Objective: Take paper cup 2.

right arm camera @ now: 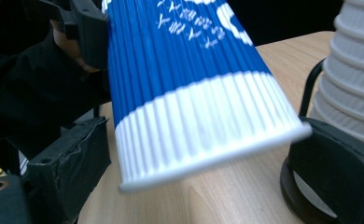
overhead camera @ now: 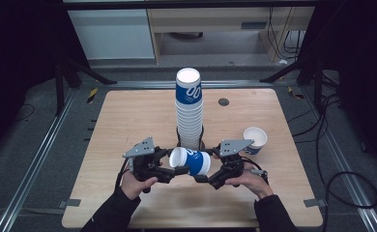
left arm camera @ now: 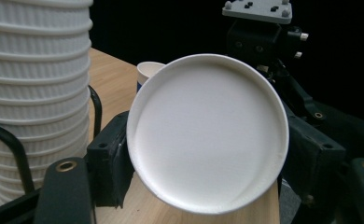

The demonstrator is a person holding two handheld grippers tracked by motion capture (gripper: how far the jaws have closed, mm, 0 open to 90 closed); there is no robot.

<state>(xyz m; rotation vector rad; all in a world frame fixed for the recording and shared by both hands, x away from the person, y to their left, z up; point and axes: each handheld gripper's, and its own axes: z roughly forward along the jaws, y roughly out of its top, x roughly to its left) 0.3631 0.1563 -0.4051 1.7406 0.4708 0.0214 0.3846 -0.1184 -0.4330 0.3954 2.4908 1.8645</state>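
Observation:
A blue-and-white ribbed paper cup (overhead camera: 191,162) lies on its side in the air above the table's near middle, held between both grippers. My left gripper (overhead camera: 174,165) is shut on its narrow base end; in the left gripper view the white base (left arm camera: 208,135) sits between my pads (left arm camera: 108,163). My right gripper (overhead camera: 205,170) is closed over the wide rim end. In the right gripper view the cup (right arm camera: 180,84) has its rim against the right pad (right arm camera: 334,163) and close beside the left one. The left gripper's jaw shows at that view's top left.
A tall stack of the same cups (overhead camera: 189,111) stands in a black wire holder just behind the held cup, also in the gripper views (left arm camera: 35,93) (right arm camera: 357,70). One cup (overhead camera: 255,139) stands upright to the right. A small dark disc (overhead camera: 223,102) lies farther back on the wooden table (overhead camera: 128,125).

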